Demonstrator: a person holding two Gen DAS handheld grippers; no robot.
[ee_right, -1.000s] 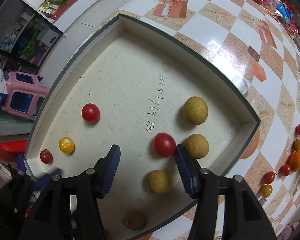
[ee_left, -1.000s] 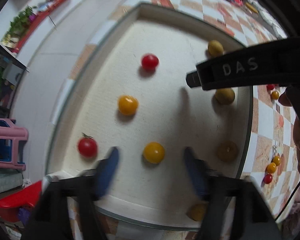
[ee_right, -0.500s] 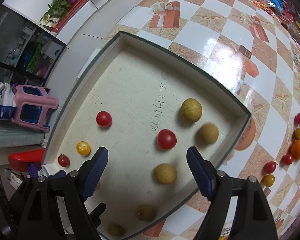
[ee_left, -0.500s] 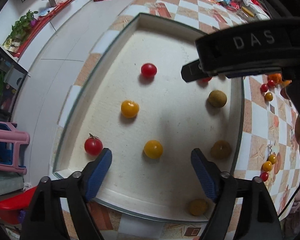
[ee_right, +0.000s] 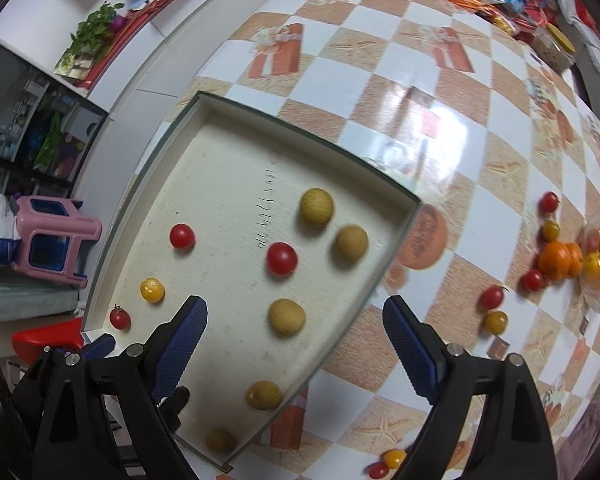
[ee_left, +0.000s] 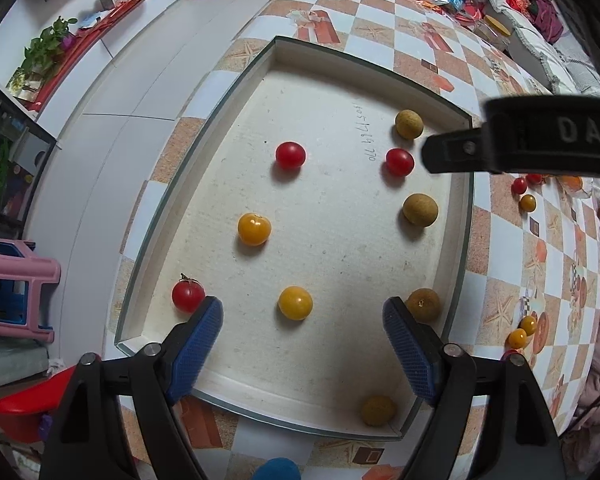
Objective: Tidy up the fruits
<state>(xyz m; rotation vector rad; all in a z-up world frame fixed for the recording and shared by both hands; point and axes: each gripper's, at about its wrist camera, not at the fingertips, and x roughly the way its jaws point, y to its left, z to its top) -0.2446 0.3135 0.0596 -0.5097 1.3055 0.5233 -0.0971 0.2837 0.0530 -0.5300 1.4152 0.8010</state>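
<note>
Here we stand between two placements: both tongs hang over the shallow tray [ee_left: 466, 216], and neither carries a fruit. Nearest, the left gripper [ee_left: 302, 344] is opening, its blue pads spread wide to either side of a yellow tomato [ee_left: 295, 303] that lies free on the tray floor. The right gripper [ee_right: 294, 342] is likewise opening, with a tan longan [ee_right: 286, 316] resting untouched between its jaws. Farther in, red tomatoes [ee_left: 290, 155] and more longans [ee_left: 420, 209] lie scattered apart over the tray. Farthest right, on the checked tablecloth [ee_right: 380, 64], loose fruits [ee_right: 556, 258] wait well apart from the tray. We judge the next move calls for reaching right to that cluster and closing on a single fruit.
</note>
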